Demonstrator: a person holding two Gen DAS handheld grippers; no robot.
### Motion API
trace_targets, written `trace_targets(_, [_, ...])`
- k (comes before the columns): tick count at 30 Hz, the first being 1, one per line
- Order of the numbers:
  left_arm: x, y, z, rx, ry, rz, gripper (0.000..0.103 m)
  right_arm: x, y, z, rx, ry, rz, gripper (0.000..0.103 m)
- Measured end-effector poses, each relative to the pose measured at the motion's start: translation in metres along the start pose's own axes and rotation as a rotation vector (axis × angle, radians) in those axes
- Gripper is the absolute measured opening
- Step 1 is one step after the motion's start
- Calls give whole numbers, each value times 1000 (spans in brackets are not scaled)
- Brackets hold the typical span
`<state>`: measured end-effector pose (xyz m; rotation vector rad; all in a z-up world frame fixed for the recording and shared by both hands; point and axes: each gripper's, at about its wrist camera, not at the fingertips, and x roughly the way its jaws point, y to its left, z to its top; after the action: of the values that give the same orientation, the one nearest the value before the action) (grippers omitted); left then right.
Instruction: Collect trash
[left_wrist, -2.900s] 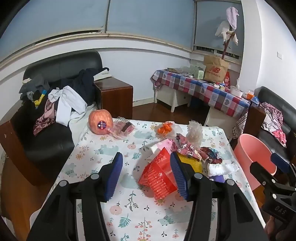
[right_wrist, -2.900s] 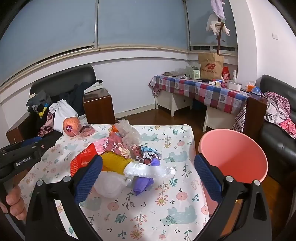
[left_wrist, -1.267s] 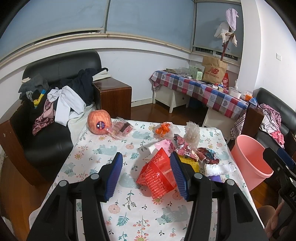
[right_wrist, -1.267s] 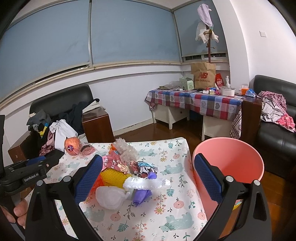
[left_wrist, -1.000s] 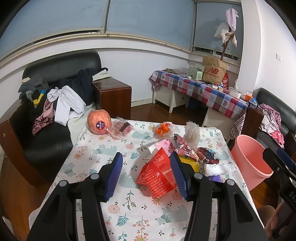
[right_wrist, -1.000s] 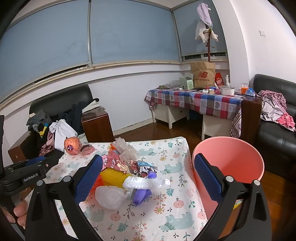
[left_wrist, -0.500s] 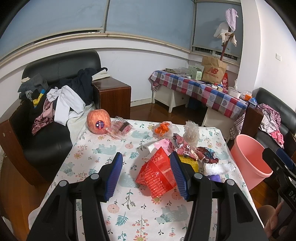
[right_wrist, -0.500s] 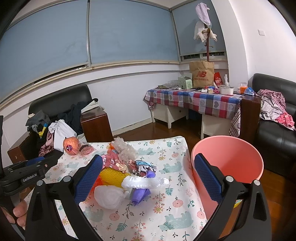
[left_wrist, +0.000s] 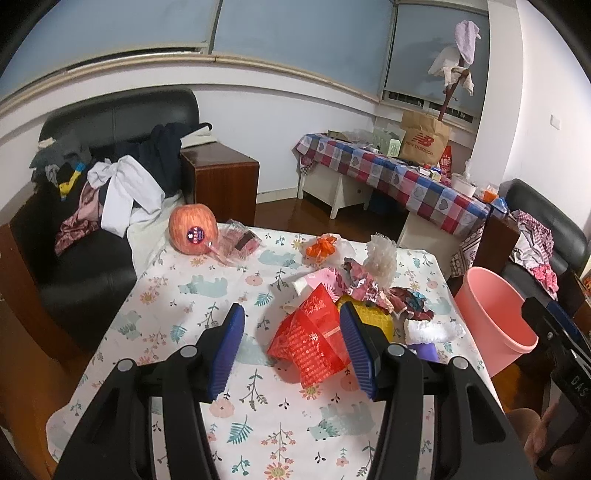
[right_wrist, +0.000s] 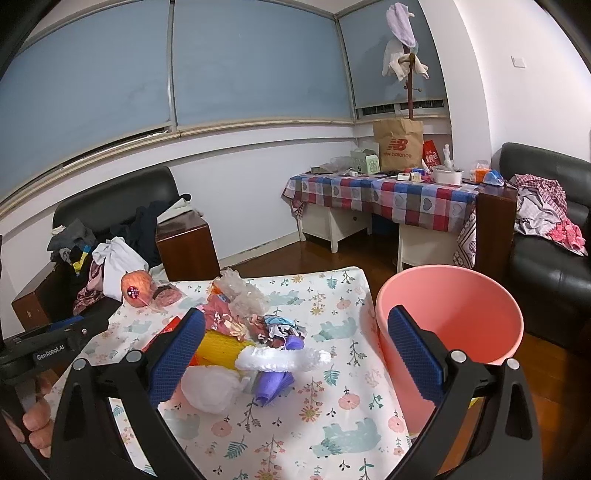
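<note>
trash (right_wrist: 255, 332) lies heaped mid-table (right_wrist: 332, 424), a red wrapper (left_wrist: 314, 338) at its near edge. we hold our left gripper (left_wrist: 291, 343) with fingers apart, the wrapper between them (not touching). our right gripper (right_wrist: 295, 354) gapes wide above the heap; the pink bin (right_wrist: 450, 314) stands at three o'clock beside the table.

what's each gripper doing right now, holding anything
Left gripper: open, holding nothing, red wrapper between its fingers.
Right gripper: open wide, holding nothing, above the trash pile.
</note>
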<state>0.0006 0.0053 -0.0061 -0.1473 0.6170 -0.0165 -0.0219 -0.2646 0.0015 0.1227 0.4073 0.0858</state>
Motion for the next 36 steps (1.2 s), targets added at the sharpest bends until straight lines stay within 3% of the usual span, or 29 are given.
trace_targets(15, [22, 11, -23, 37, 120, -101, 54, 19, -15, -18, 24, 84, 15, 100])
trace_targets(26, [47, 6, -29, 41, 177, -105, 54, 33, -29, -29, 55, 134, 42, 100])
trace_targets(36, [73, 3, -26, 24, 221, -98, 54, 41, -18, -34, 23, 183, 138, 97])
